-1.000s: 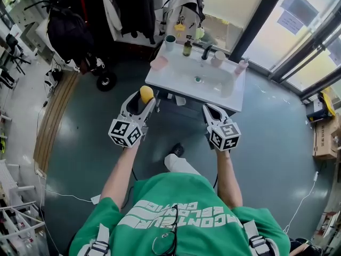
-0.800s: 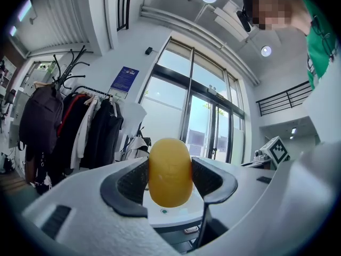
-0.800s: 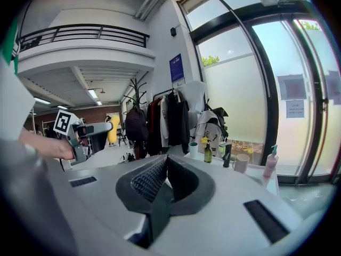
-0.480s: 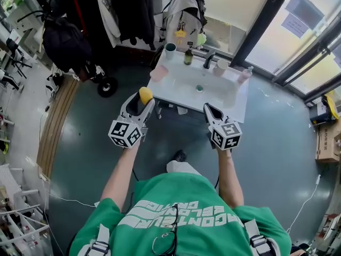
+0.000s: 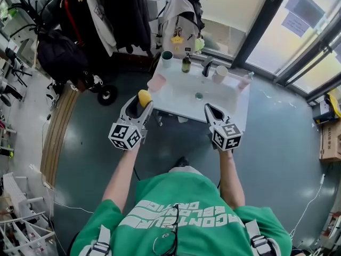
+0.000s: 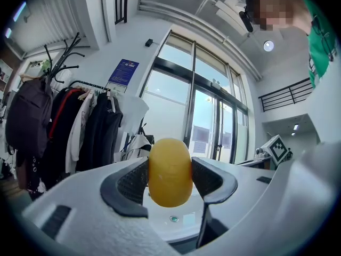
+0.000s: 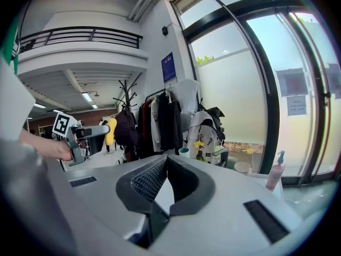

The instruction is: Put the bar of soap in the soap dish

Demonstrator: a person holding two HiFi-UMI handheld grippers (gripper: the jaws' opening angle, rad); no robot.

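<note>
- Presently the bar of soap (image 6: 170,172) is pinched between the pads of the left gripper (image 5: 137,108). It is in the air off the washbasin's (image 5: 178,92) front left corner, not yet over any part of it.
- Only the bar's middle is held, and it is rounded and stands well clear of the pads. A harder squeeze or a jolt could squirt it out, and from there it would likely fall to the floor in front of the washbasin.
- The pink soap dish (image 5: 157,82) sits on the washbasin's left edge and looks small. An off-centre release could let the bar skid off that edge, or slide the other way into the bowl.
- A nudge from a lowering jaw could also push the dish toward the washbasin's outer side.
- Just beyond the dish, at the washbasin's back left, stand a teal cup (image 5: 167,55) and a dark bottle (image 5: 186,64). Overshooting could knock them.
- The right gripper (image 7: 162,183) is pressed together on nothing. It hovers at the washbasin's front, right of the middle, so it is too far from the dish to steady it.
</note>
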